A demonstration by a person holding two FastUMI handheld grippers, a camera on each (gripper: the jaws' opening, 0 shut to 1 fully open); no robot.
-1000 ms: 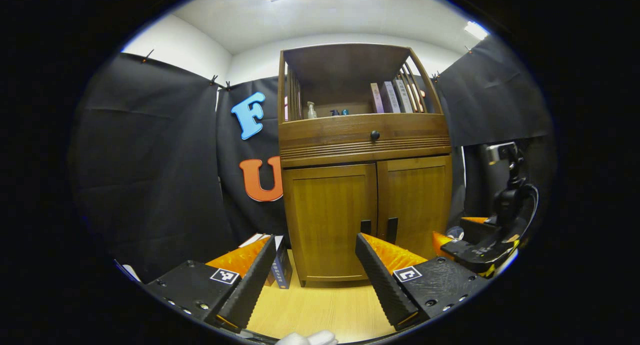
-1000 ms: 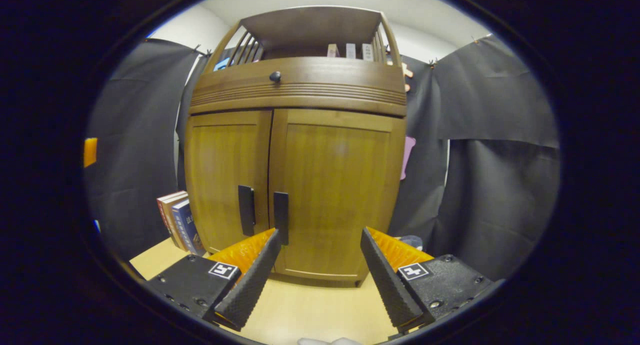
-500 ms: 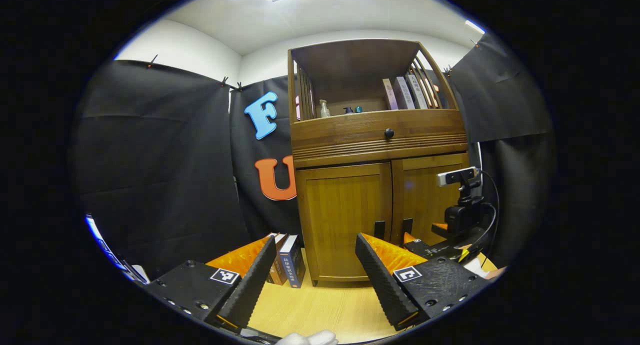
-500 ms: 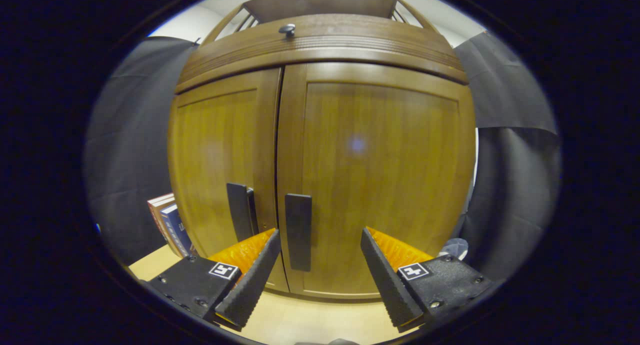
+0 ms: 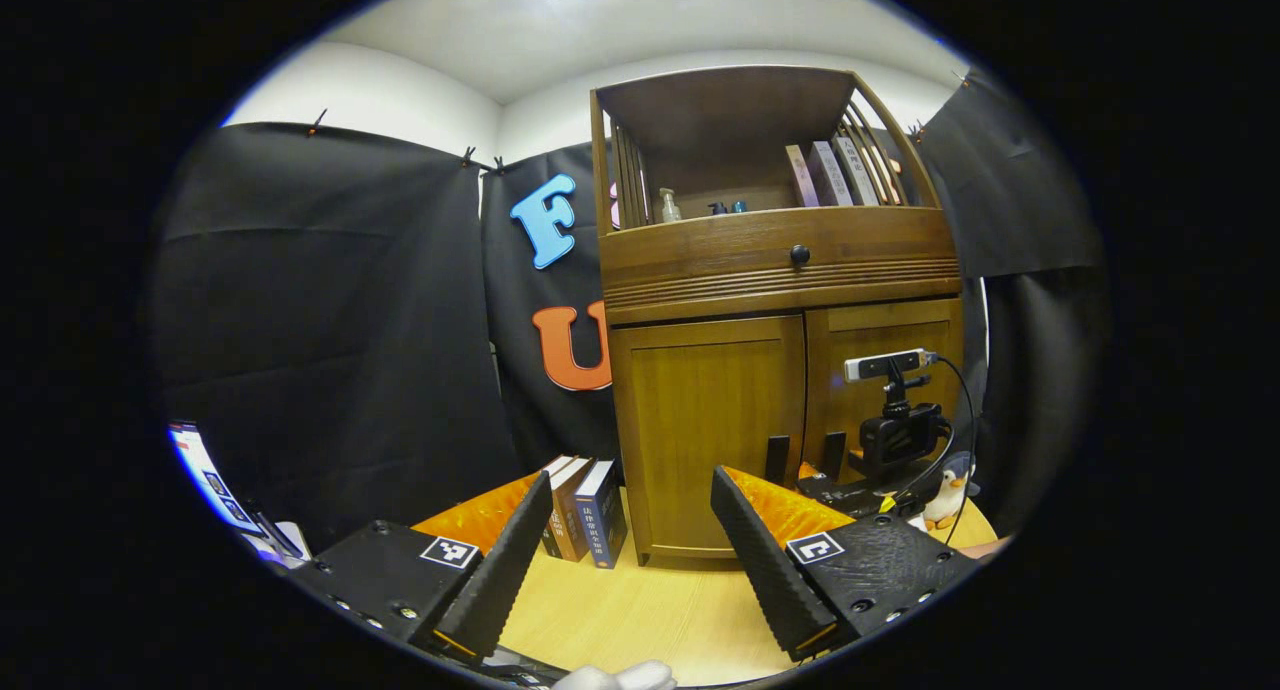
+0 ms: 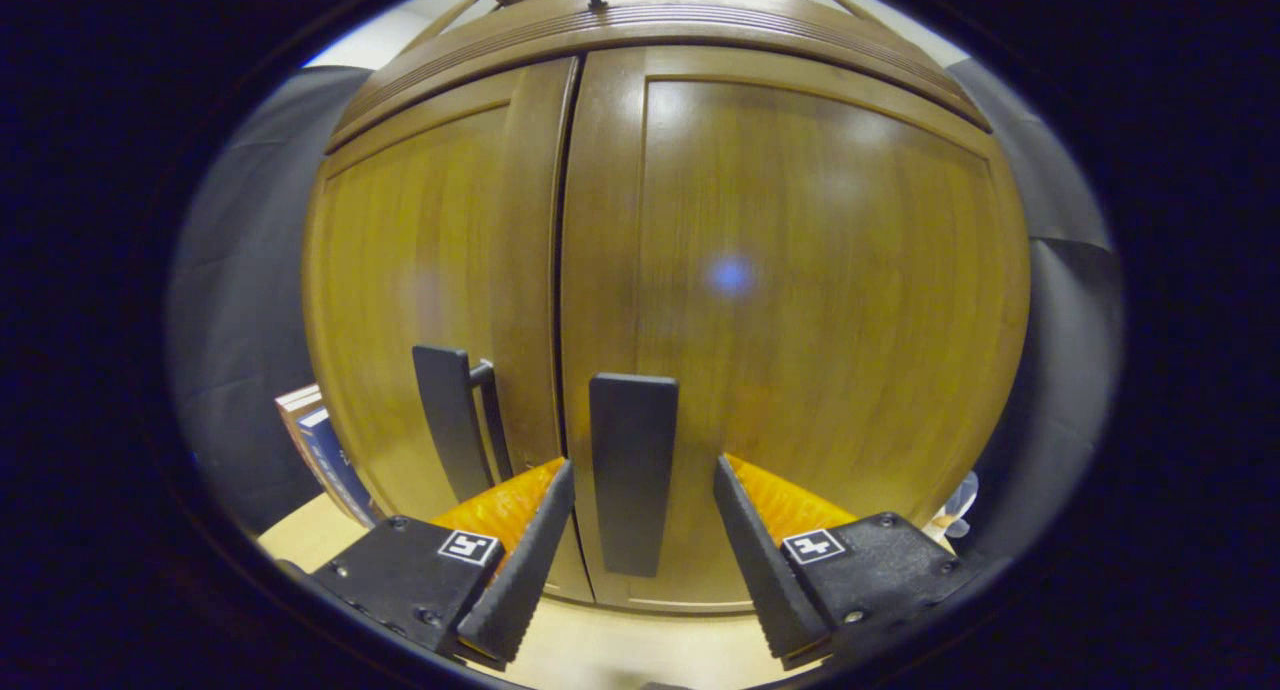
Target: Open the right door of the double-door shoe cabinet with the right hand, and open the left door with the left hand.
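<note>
The right gripper sits close to the shoe cabinet, its two fingers spread apart. The black handle of the right door stands upright between the fingers, touching neither. The right door rises straight ahead and looks closed. The left door's handle stands just beyond the left finger. Books lean farther left, beside the cabinet on the pale floor.

Square black-and-white coded markers on both fingers of each gripper — patterns, not text. Book standing left of cabinet on floor: spine lettering too small to read. Shelf books' spines likewise illegible.
</note>
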